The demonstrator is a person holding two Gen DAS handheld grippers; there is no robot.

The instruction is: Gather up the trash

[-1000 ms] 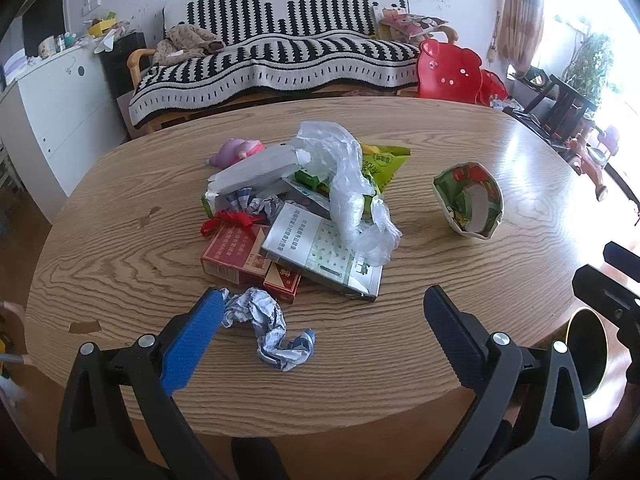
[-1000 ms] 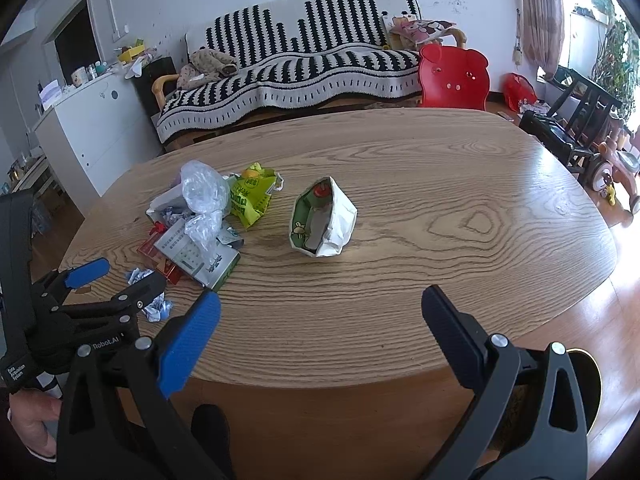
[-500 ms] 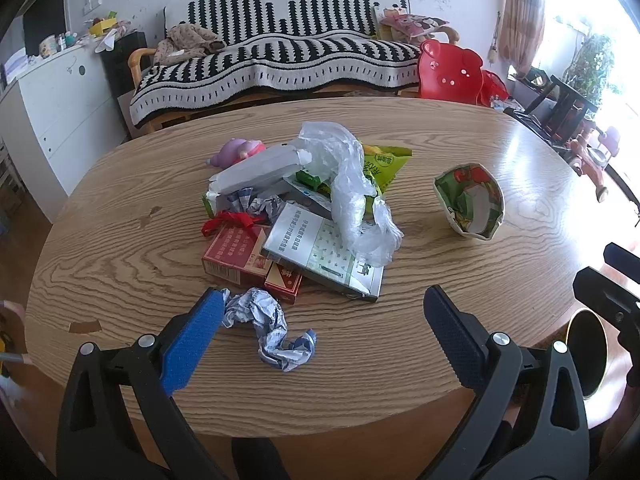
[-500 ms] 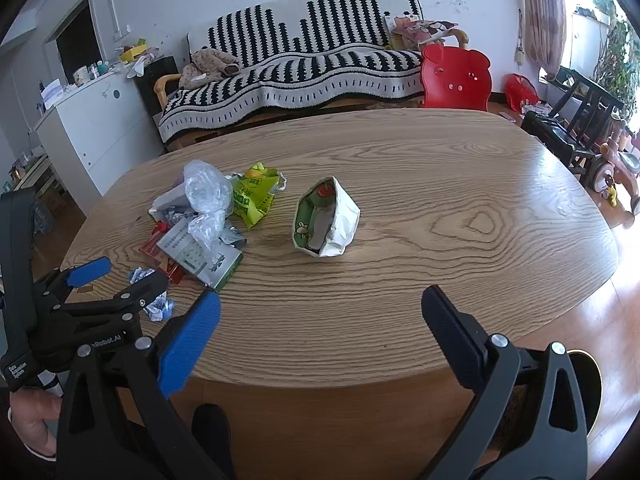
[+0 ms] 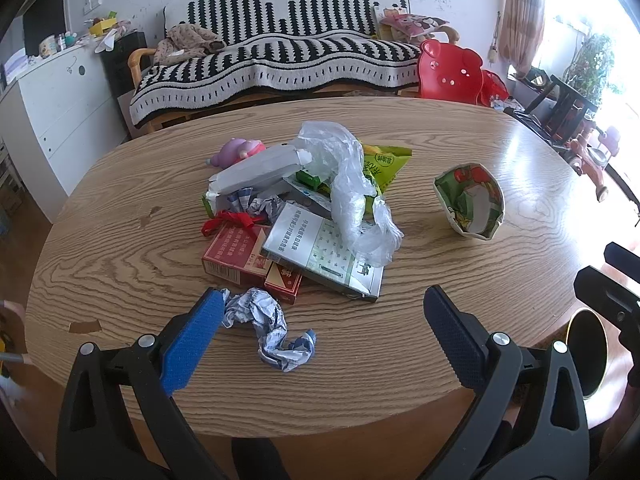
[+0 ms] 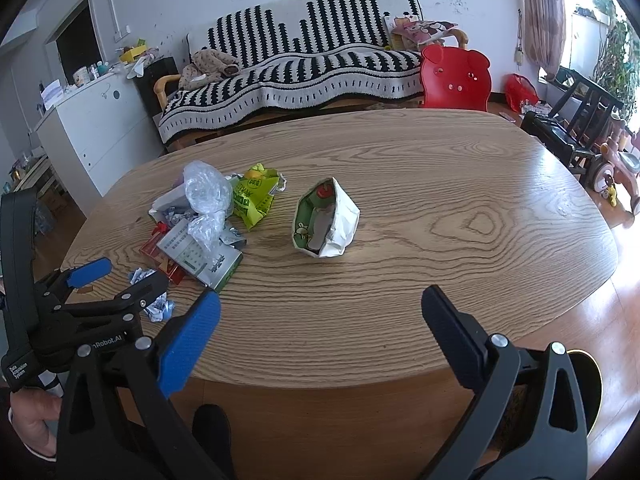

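A heap of trash lies on the oval wooden table [image 5: 120,248]: a red box [image 5: 234,252], a white-green box [image 5: 320,258], a clear plastic bag [image 5: 344,184], a green snack bag [image 5: 386,162] and a grey-white carton [image 5: 260,168]. A crumpled paper [image 5: 276,332] lies nearest, just inside the blue finger of my left gripper [image 5: 320,332], which is open and holds nothing. A crushed paper carton [image 6: 326,220] sits apart to the right. My right gripper [image 6: 320,320] hovers open over the table's near edge, well short of that carton.
A pink toy [image 5: 236,150] lies behind the heap. A round black bin with a gold rim [image 6: 588,384] stands on the floor below the table's near right edge. A striped sofa [image 5: 280,52], a red chair [image 6: 456,76] and a white cabinet [image 6: 92,128] stand beyond the table.
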